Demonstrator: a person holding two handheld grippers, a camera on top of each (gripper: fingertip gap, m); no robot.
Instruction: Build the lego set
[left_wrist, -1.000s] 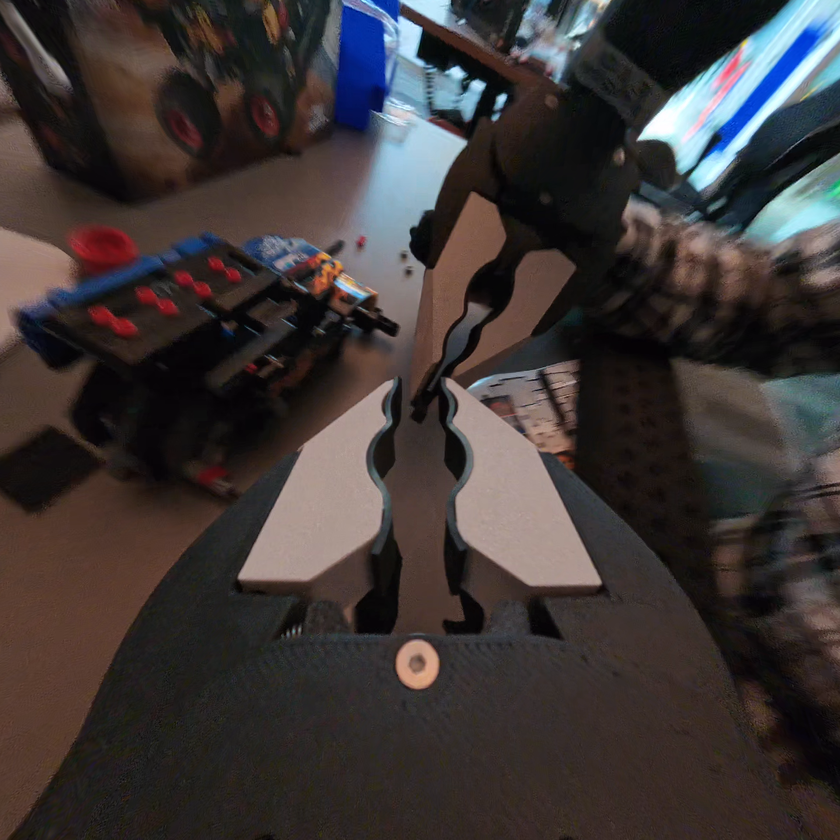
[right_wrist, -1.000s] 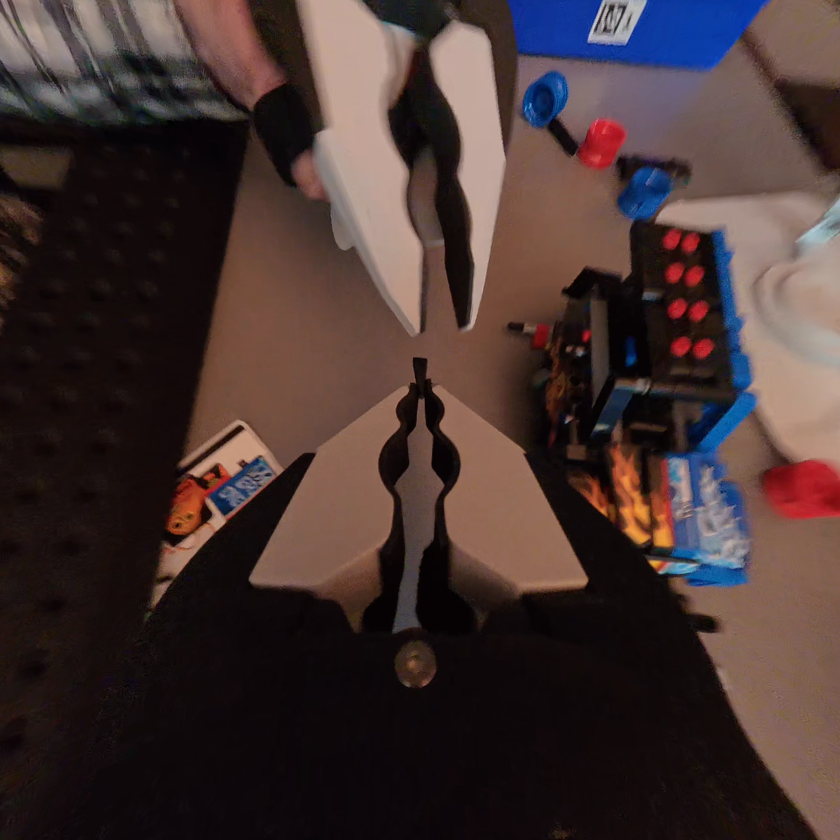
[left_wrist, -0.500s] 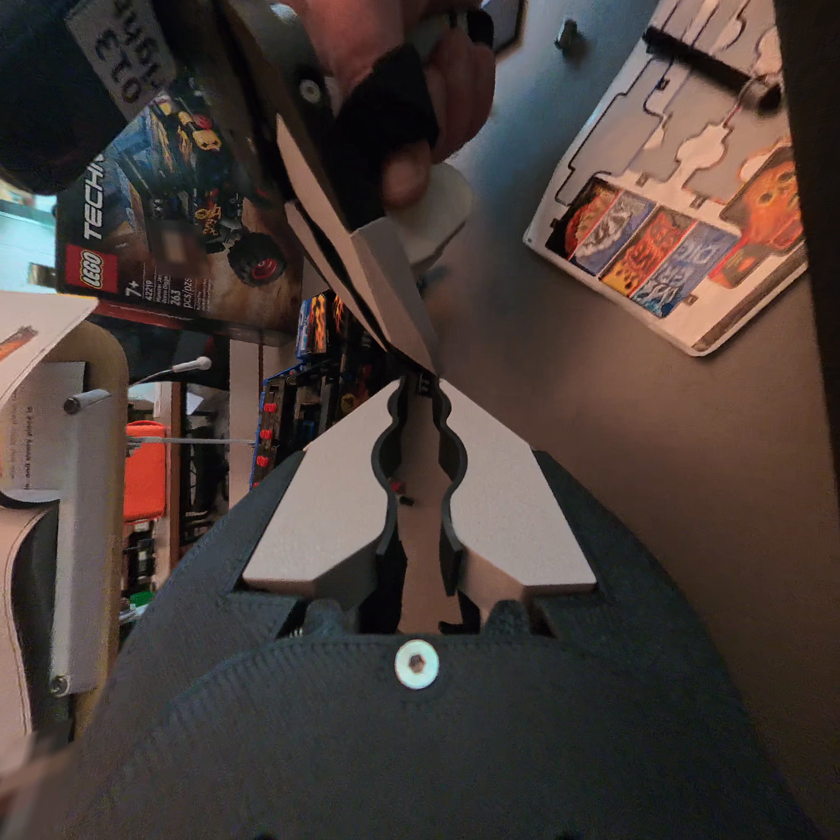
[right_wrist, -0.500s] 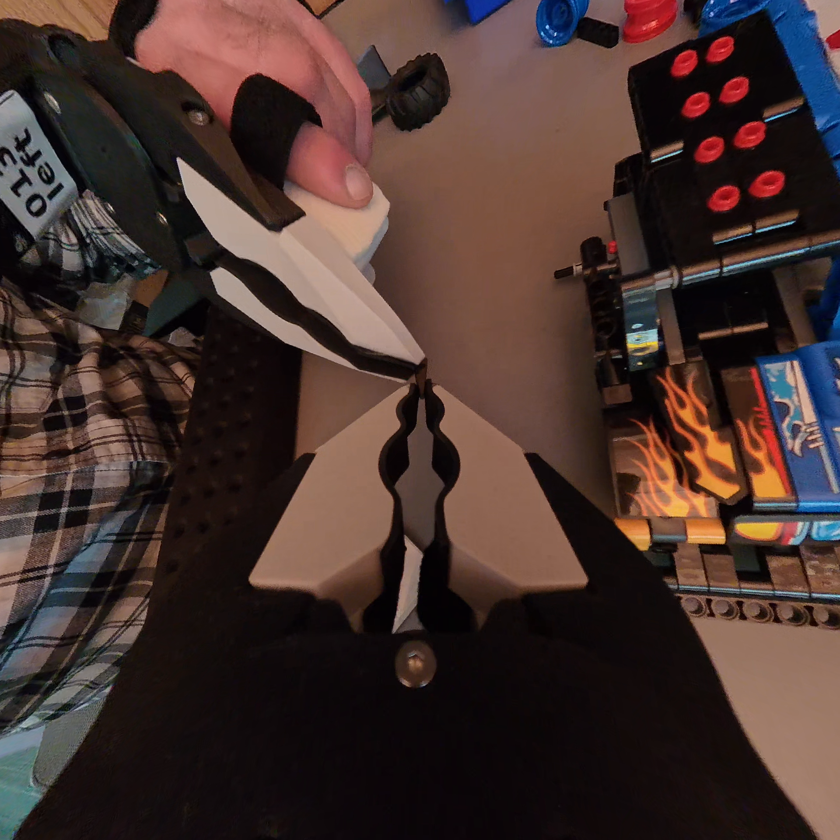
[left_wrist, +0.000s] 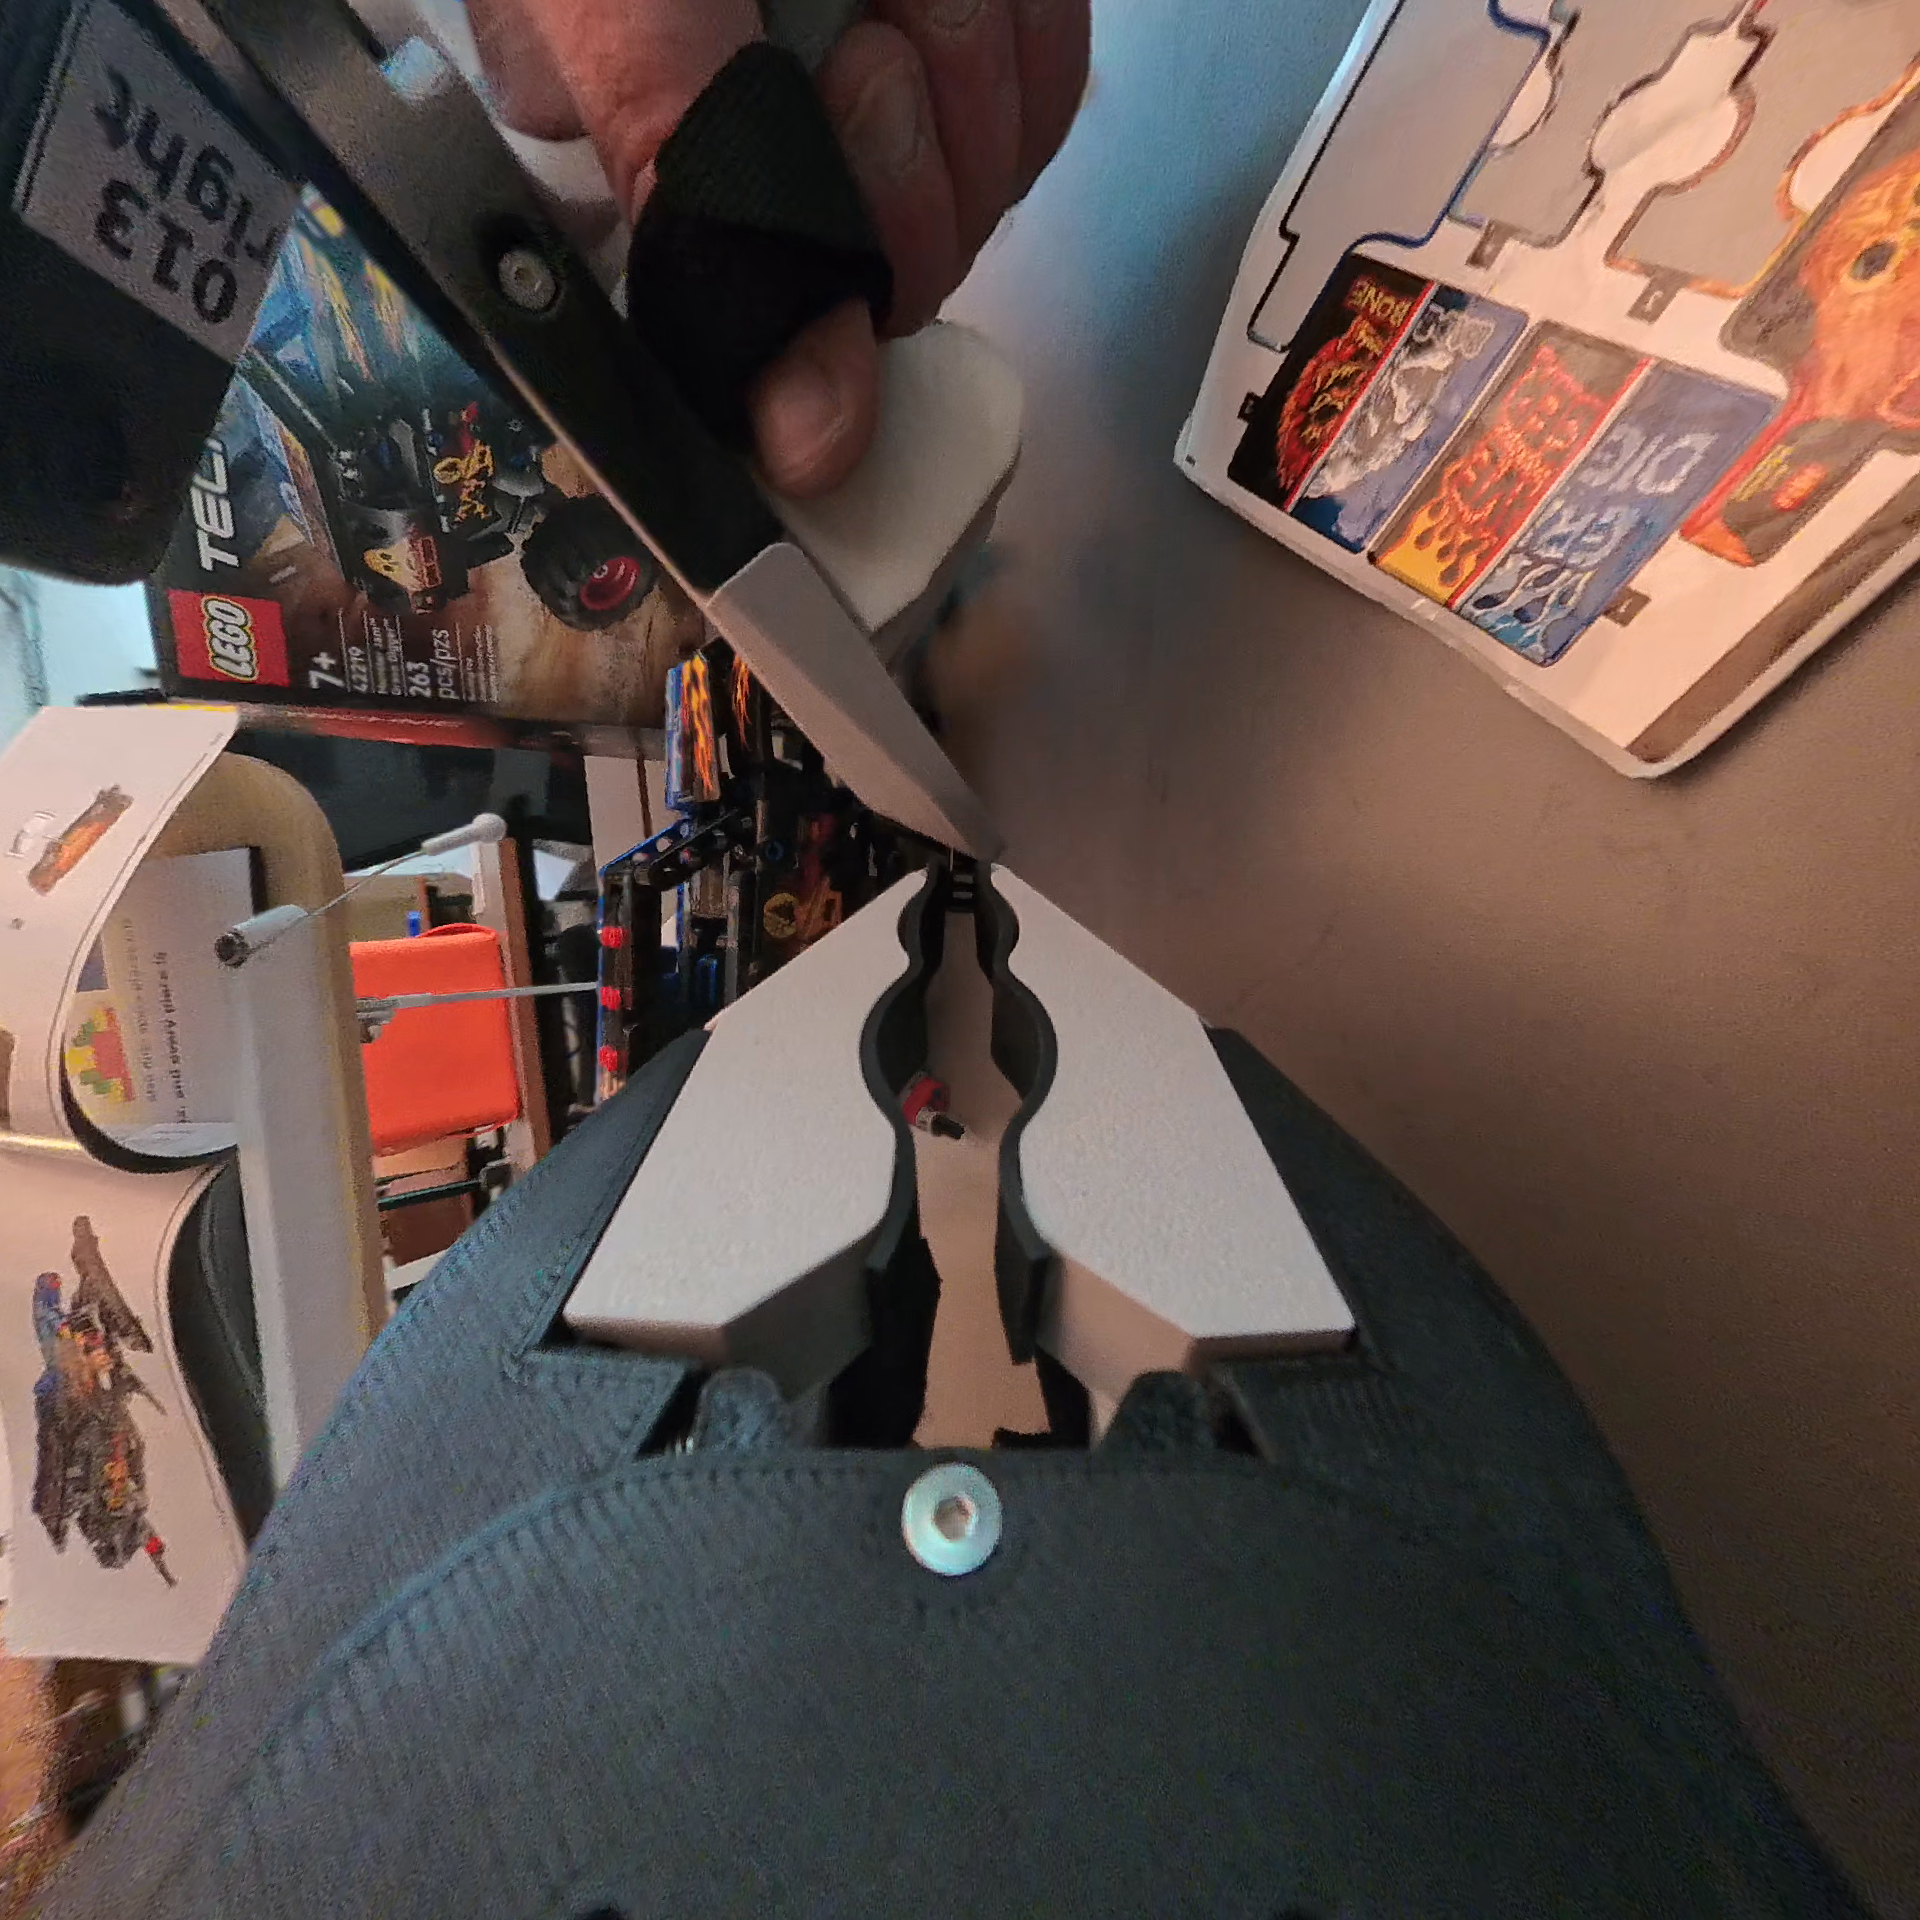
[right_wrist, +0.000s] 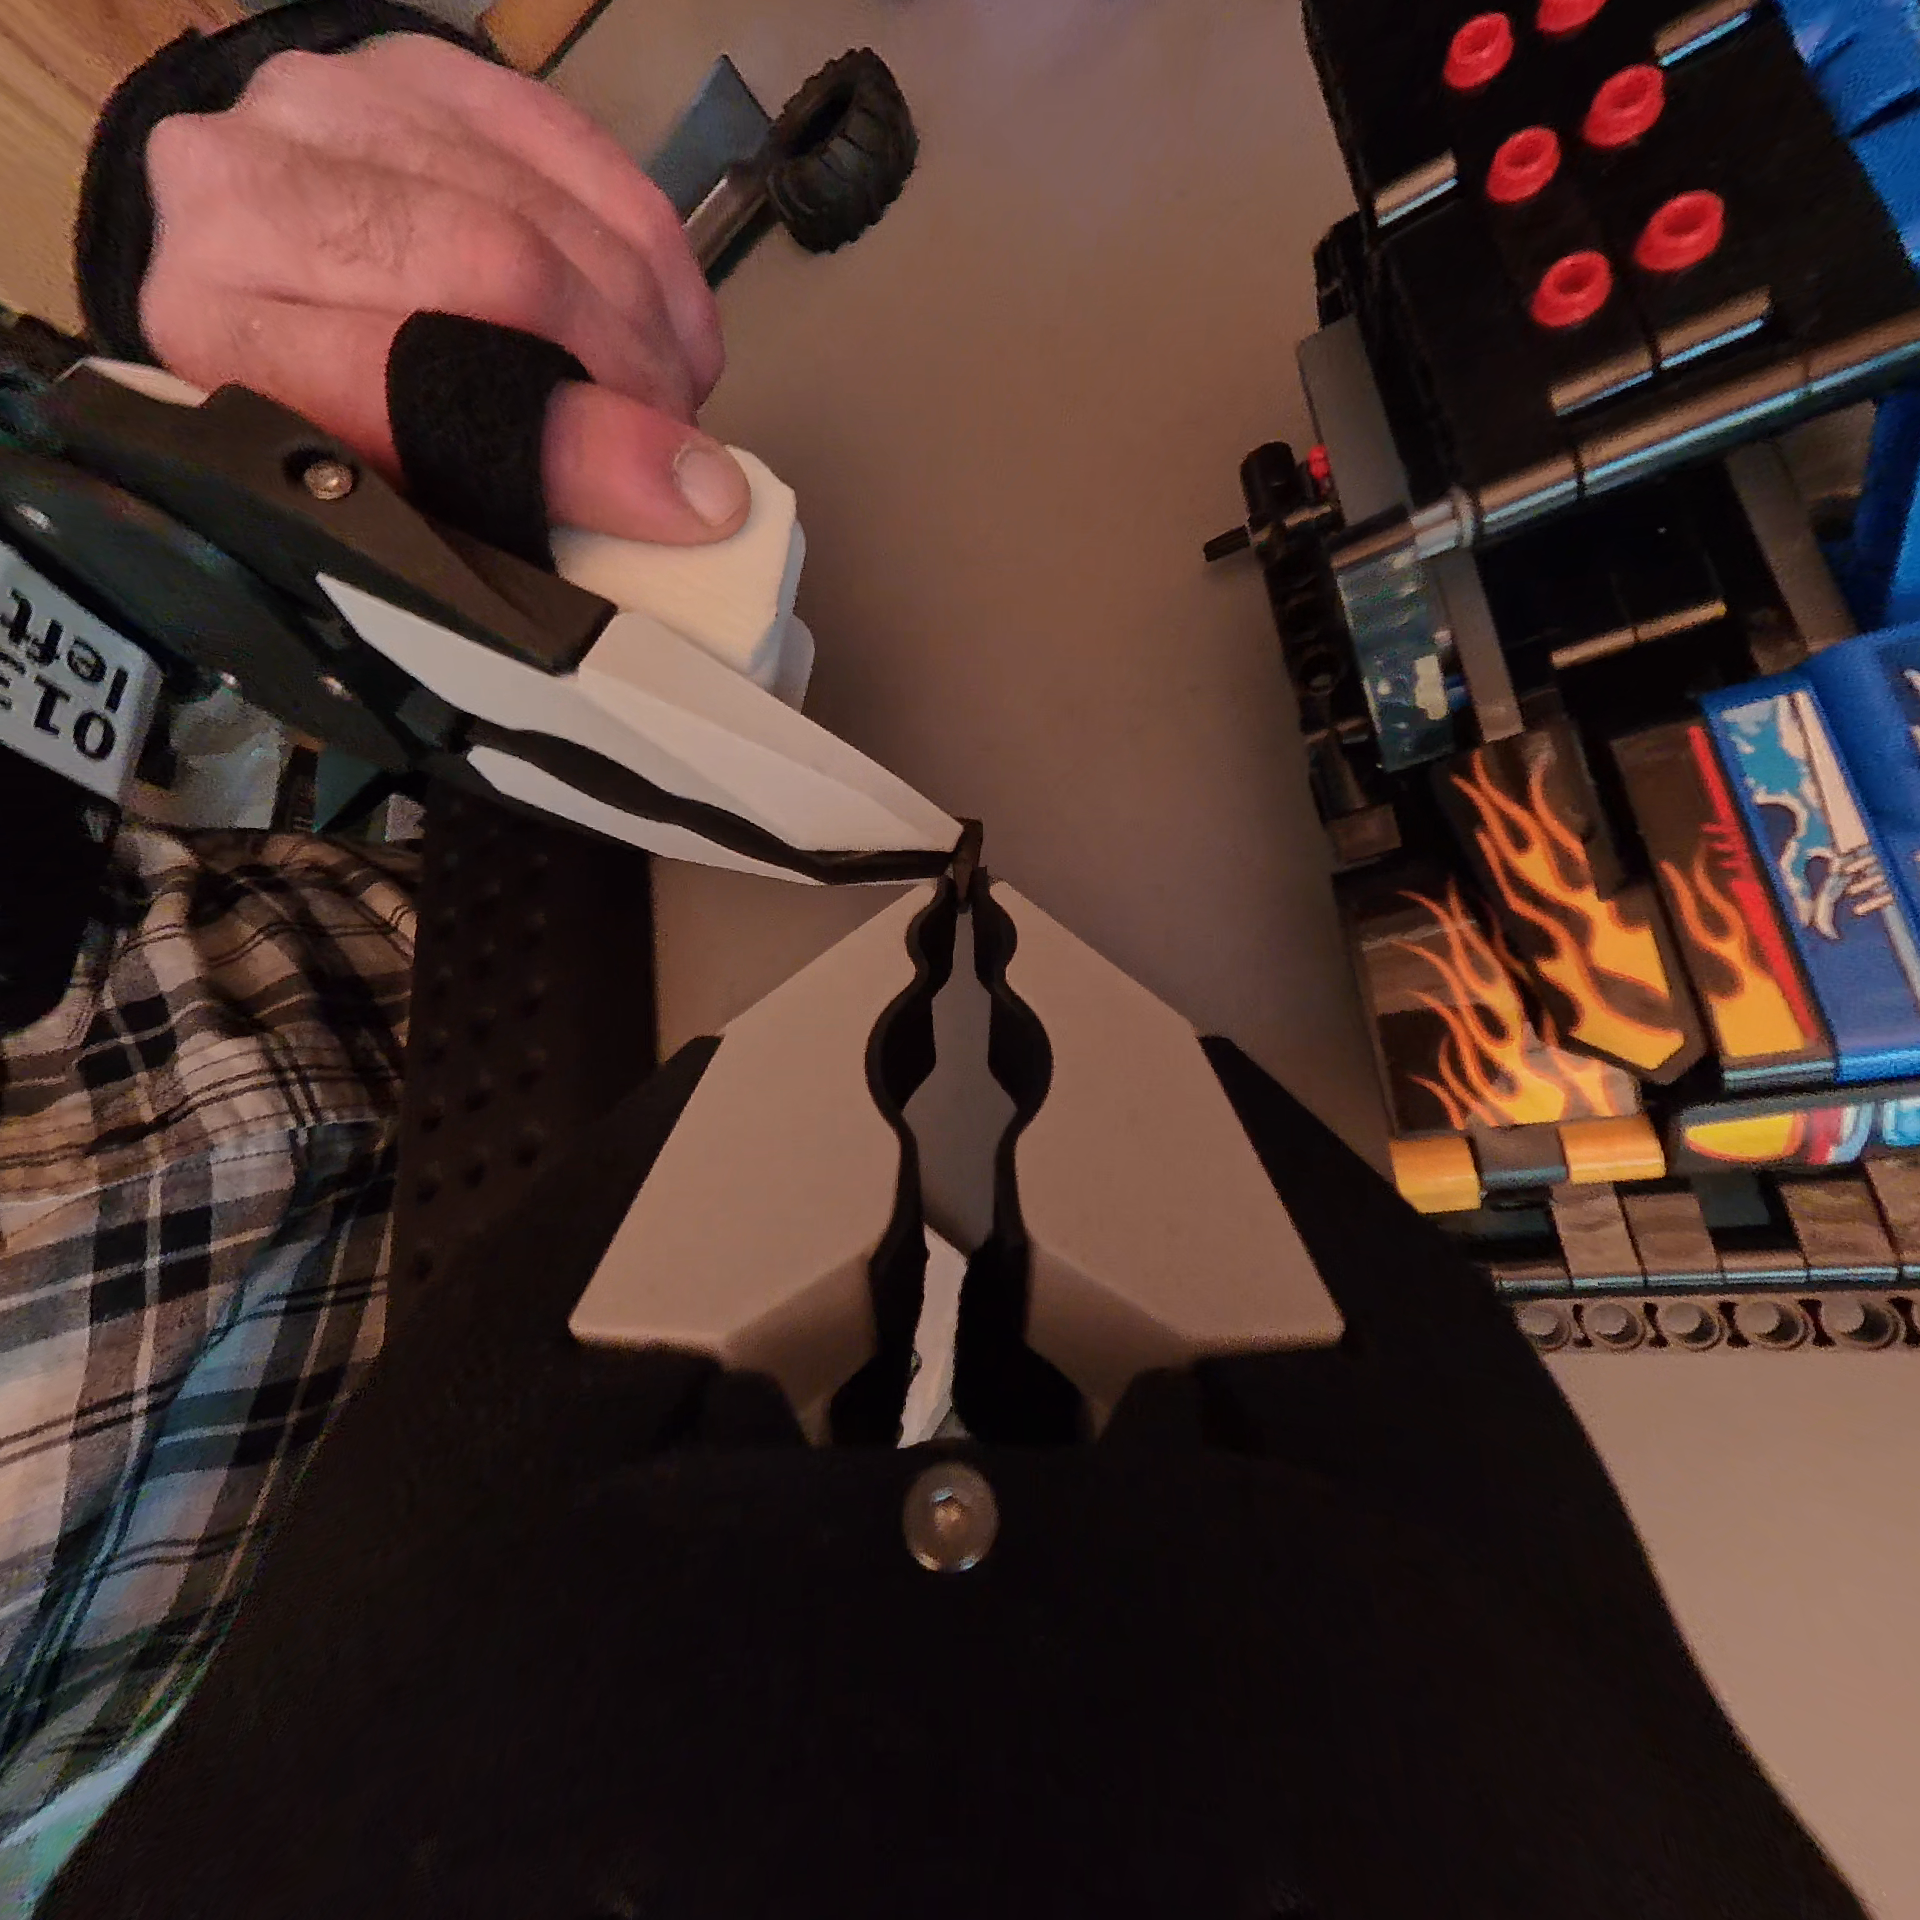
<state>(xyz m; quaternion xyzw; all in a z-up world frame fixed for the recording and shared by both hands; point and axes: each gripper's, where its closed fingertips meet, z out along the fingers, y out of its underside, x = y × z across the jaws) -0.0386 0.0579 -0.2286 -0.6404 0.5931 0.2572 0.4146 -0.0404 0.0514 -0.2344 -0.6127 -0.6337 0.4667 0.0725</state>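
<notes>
My left gripper (left_wrist: 961, 891) and my right gripper (right_wrist: 968, 896) meet tip to tip above the grey table. A small black pin (right_wrist: 970, 844) sits between them; both pairs of tips look pinched on it, one at each end. In the left wrist view the pin (left_wrist: 960, 883) shows at my left tips, with the right gripper (left_wrist: 971, 847) coming down from the upper left. In the right wrist view the left gripper (right_wrist: 951, 831) comes in from the left. The partly built black and blue truck model (right_wrist: 1621, 644) with flame stickers lies to the right.
A sticker sheet (left_wrist: 1558, 468) lies on the table. The set's box (left_wrist: 416, 582) and an open instruction booklet (left_wrist: 94, 1143) stand behind. A loose black tyre (right_wrist: 842, 145) and a small red-and-black pin (left_wrist: 925, 1103) lie on the table. A plaid sleeve (right_wrist: 156, 1143) is at left. Less than 4 cm separates the two grippers' tips.
A second ago the grippers were apart, the right one holding the pin. The left gripper has turned and come in, and its tips have closed onto the pin; little has moved in the last half second.
</notes>
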